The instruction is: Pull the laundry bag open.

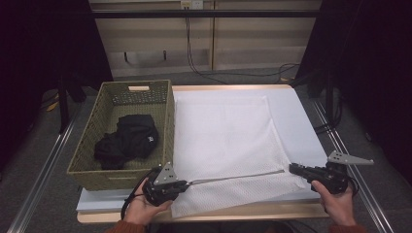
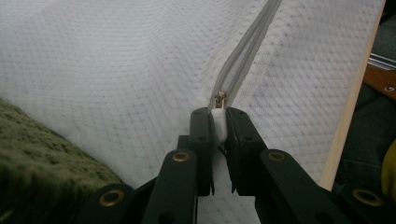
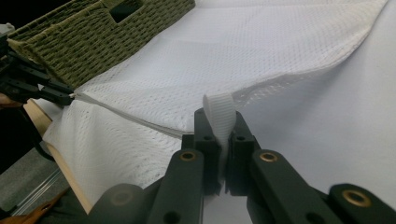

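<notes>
a: where was the mesh laundry bag [image 1: 228, 141]?

b: flat on the desk [image 1: 204, 214], right of the wicker basket [image 1: 109, 172]. the left gripper [image 2: 218, 122] pinched the zipper pull [image 2: 218, 125]; the right gripper [image 3: 220, 125] clenched the end tab [image 3: 219, 112].

a: best approach?

b: likely keeping the zipper [image 1: 238, 176] taut and pulling straight along it.

A wooden table [image 1: 272, 212] carries a white sheet [image 1: 301, 121], a mesh bag [image 1: 228, 136] and a woven basket [image 1: 92, 126].

one overhead camera, two riding on the grippers

high view looks forward and down over the whole table [image 1: 272, 211]; both gripper views sit close, low along their jaws, sharing the white mesh bag [image 2: 116, 70] and basket [image 3: 84, 42].
</notes>
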The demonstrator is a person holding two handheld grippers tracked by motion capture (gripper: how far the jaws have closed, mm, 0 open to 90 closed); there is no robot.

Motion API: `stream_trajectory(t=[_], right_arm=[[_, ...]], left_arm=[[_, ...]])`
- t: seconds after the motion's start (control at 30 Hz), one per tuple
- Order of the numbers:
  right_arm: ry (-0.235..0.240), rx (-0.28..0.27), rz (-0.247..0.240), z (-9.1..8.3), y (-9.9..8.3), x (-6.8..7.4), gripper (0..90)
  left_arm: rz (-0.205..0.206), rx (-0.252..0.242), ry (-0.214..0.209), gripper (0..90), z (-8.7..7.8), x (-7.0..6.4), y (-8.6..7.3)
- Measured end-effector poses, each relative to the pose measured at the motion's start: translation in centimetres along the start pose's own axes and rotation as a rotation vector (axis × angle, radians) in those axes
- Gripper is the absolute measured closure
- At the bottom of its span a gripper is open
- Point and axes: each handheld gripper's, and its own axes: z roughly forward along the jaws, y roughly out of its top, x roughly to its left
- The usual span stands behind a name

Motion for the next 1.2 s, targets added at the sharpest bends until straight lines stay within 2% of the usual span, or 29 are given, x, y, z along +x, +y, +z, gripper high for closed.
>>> stream_trajectory(t=[0.27, 0.3, 0.37, 0.47, 0.5, 0.57, 0.67, 0.83, 0.97, 1.03, 1.2], right_arm=[[-0.002, 0.002, 0.001, 0.0, 0.0, 0.0, 86.0], [-0.003, 0.003, -0.002, 0.0, 0.0, 0.0, 86.0], [0.003, 0.004, -0.001, 0.0, 0.0, 0.0, 86.0], [-0.004, 0.003, -0.003, -0.1, 0.0, 0.0, 86.0], [-0.004, 0.003, -0.004, -0.1, 0.0, 0.0, 86.0], [-0.005, 0.004, -0.004, -0.1, 0.0, 0.0, 85.9], [-0.003, 0.004, 0.0, -0.1, 0.0, 0.0, 86.0], [-0.002, 0.004, -0.002, -0.1, 0.0, 0.0, 86.0], [-0.002, 0.011, -0.006, 0.0, 0.0, 0.0, 85.9], [-0.003, 0.012, -0.008, 0.0, -0.1, 0.0, 86.0], [-0.004, 0.021, -0.009, 0.0, -0.1, 0.1, 86.1]], left_arm=[[0.005, 0.006, 0.011, 81.6, -0.7, 0.0, -0.4], [-0.009, -0.01, 0.013, 81.6, -0.6, -0.1, -0.5], [0.0, 0.001, 0.011, 81.6, -0.9, 0.1, -0.6], [-0.007, 0.0, 0.011, 81.6, -1.1, 0.4, -0.8], [-0.025, -0.012, 0.019, 81.6, -1.2, 0.4, -1.0], [-0.012, -0.001, 0.025, 81.6, -1.4, 0.6, -1.2], [-0.037, -0.014, 0.032, 81.6, -1.6, 0.7, -1.5], [-0.017, -0.005, 0.038, 81.6, -1.9, 0.9, -1.6], [-0.034, -0.008, 0.034, 81.6, -1.8, 0.8, -1.7], [-0.017, 0.009, 0.035, 81.6, -1.9, 0.8, -1.7], [-0.017, 0.007, 0.033, 81.6, -1.9, 0.8, -1.7]])
